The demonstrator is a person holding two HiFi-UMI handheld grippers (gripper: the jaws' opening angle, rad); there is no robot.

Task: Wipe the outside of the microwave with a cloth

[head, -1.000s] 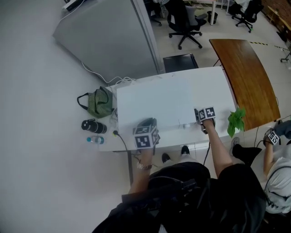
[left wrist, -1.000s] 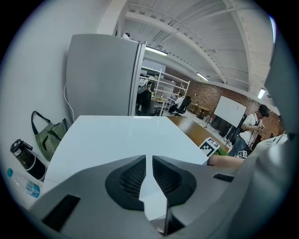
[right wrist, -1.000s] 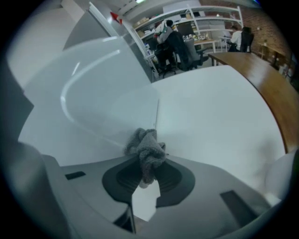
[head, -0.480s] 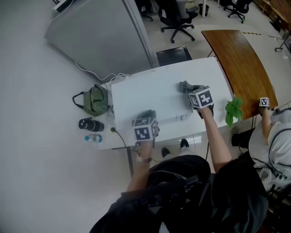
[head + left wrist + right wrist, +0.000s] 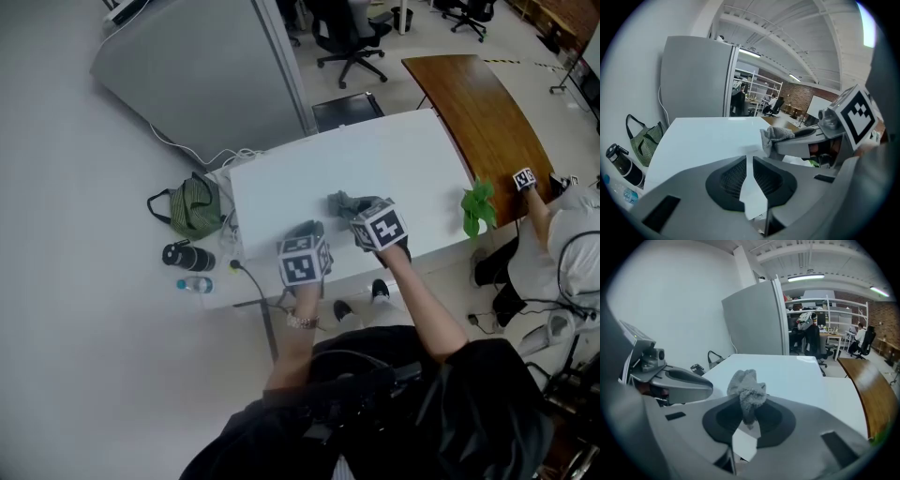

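The microwave's white top (image 5: 375, 159) fills the middle of the head view. My right gripper (image 5: 356, 211) is shut on a crumpled grey cloth (image 5: 339, 202), which rests on that top near its front edge. In the right gripper view the cloth (image 5: 747, 392) bunches up between the jaws of my right gripper (image 5: 749, 420). My left gripper (image 5: 302, 232) hovers at the front left edge, just left of the cloth, with its jaws together on nothing. The left gripper view shows my left gripper (image 5: 749, 161) over the white surface and the cloth (image 5: 774, 136) to its right.
A green bag (image 5: 197, 208), a black flask (image 5: 187, 256) and a water bottle (image 5: 195, 285) lie left of the microwave. A grey cabinet (image 5: 206, 75) stands behind. A wooden table (image 5: 478, 112), a plant (image 5: 478, 206) and another person (image 5: 562, 253) are at the right.
My right gripper has carried the cloth from the front right edge up over the top and then left toward the middle, close to the left gripper. The left gripper has barely moved.
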